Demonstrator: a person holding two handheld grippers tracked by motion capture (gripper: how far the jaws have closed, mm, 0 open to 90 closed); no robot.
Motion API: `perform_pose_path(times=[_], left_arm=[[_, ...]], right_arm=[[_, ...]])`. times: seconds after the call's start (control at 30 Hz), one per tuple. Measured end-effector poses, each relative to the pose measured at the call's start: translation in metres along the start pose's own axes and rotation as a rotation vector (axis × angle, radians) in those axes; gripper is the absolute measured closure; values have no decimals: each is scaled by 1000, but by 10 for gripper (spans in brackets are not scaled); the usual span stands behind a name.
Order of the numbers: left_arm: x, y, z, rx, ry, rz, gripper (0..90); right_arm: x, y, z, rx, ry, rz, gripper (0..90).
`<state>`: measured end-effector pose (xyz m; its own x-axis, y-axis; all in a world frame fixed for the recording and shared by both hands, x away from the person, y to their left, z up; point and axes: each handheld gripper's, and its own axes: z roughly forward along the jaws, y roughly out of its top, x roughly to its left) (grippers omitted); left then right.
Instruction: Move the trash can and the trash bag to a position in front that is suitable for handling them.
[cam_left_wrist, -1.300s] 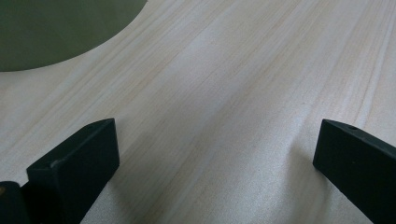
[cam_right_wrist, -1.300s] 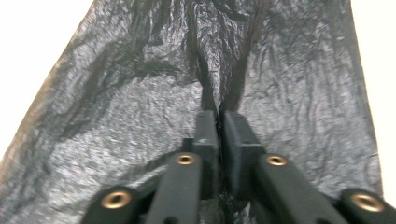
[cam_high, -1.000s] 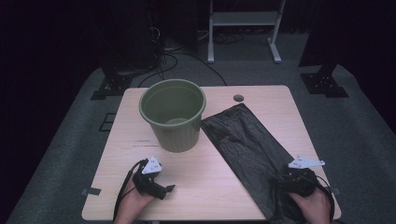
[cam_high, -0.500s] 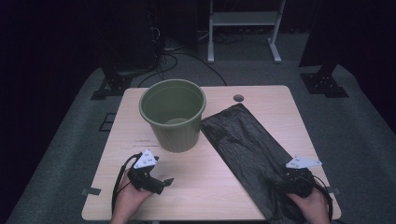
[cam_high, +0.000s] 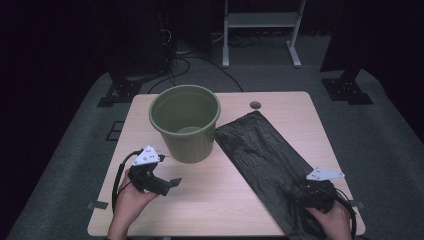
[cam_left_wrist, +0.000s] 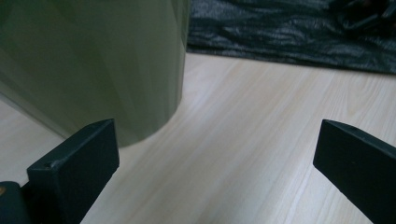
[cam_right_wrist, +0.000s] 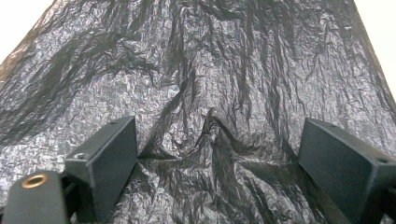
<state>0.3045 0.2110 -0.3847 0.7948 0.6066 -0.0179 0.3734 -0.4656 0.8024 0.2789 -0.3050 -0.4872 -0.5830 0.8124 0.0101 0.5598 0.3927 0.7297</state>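
A green plastic bin (cam_high: 186, 122) stands upright at the table's back left; its ribbed wall (cam_left_wrist: 93, 60) rises just left of my left gripper. A black plastic bag (cam_high: 265, 160) lies flat and crumpled from the table's middle to its front right corner. My left gripper (cam_high: 172, 183) hovers in front of the bin and points right, its jaws (cam_left_wrist: 215, 172) open with nothing between them. My right gripper (cam_high: 300, 192) rests over the bag's near end. Its jaws (cam_right_wrist: 217, 158) have just been opening and stand wide; a raised fold of the bag (cam_right_wrist: 210, 130) sits between them, untouched.
The wooden table (cam_high: 225, 200) has a small round hole (cam_high: 255, 105) near its back edge. Bare wood lies between bin and bag. A white-legged frame (cam_high: 260, 20) and dark stands sit on the floor behind. Tape (cam_high: 98, 205) marks the table's front left corner.
My left gripper has risen off the table in front of the bin. The right hand has stayed in place on the bag.
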Motion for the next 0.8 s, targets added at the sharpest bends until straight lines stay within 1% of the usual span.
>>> perform_pose_path(times=[0.17, 0.3, 0.4, 0.53, 0.63, 0.8], left_arm=[[4, 15, -9, 3, 19, 12, 0], [8, 27, -19, -12, 28, 5, 0], [11, 36, -26, -16, 23, -3, 0], [18, 53, -34, -18, 30, 4, 0], [23, 63, -36, -10, 24, 8, 0], [33, 81, -42, -8, 33, 14, 0]], right_arm=[[0, 0, 0, 0, -1, 1, 105], [0, 0, 0, 0, -2, 1, 105], [0, 0, 0, 0, -2, 2, 105], [0, 0, 0, 0, -3, 3, 105], [0, 0, 0, 0, -3, 3, 105], [0, 0, 0, 0, -3, 3, 105]])
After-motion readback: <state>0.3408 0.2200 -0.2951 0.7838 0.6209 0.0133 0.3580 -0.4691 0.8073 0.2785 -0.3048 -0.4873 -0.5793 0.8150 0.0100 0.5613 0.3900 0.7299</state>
